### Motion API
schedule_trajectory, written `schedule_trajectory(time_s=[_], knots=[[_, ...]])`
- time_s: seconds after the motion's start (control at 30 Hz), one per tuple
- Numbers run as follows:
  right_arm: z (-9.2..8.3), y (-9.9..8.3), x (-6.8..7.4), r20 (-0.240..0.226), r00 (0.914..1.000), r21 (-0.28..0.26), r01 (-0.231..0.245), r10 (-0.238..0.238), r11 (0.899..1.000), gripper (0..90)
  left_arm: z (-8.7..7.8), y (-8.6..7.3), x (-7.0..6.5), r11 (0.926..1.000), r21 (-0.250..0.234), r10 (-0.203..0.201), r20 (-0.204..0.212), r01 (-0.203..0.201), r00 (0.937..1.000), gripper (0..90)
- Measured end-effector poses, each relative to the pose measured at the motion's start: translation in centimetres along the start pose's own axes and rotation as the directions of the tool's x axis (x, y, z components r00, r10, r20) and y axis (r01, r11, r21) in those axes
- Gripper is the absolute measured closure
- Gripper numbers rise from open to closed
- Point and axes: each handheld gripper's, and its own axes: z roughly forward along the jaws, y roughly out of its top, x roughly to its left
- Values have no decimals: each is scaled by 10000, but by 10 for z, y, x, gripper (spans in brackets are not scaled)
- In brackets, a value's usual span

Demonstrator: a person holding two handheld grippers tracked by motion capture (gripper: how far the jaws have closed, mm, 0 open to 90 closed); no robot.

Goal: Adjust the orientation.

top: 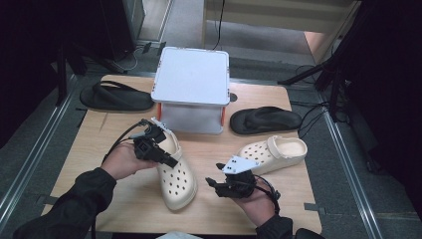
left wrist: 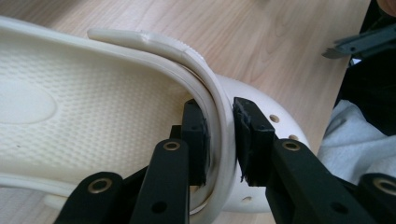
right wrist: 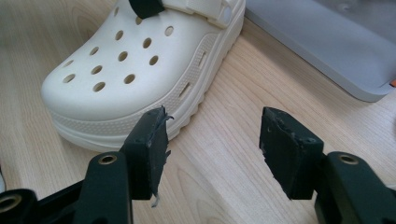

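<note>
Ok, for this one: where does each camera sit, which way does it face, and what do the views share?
High view: above the person's side, looking forward and down on the table; both forearms, left claw and right claw show.
Left gripper view: rides the left claw, looking along its jaws, which straddle the strap of the near cream clog.
Right gripper view: rides the right claw, jaws apart over bare wood, facing that clog's toe.
Shared: the near cream clog appears in all three views.

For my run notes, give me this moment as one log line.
left gripper: jaws astride near clog's strap, right pad apart | right gripper: open, empty, above table | far clog: untouched
</note>
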Motion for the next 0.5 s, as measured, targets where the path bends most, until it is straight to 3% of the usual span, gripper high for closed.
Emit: schedule_trajectory(time_s=[0.07, 0.2, 0.37, 0.5], knots=[[0, 0, 0, 24, 10000, 9, 26, -26, 10000, 428, 0, 1, 1, 10000, 66, 58, 143, -59, 9999, 745], [0, 0, 1, 28, 10000, 13, 29, -29, 10000, 428, -1, 4, -2, 9992, 221, 333, -137, -330, 9994, 719], [1, 0, 1, 2, 10000, 27, 23, -23, 10000, 428, -6, 5, -4, 9993, 132, 351, -310, -347, 9989, 628], [1, 0, 2, -20, 10000, 20, -10, 10, 10000, 437, -17, 8, -8, 9983, -49, 582, -461, -584, 9972, 598]])
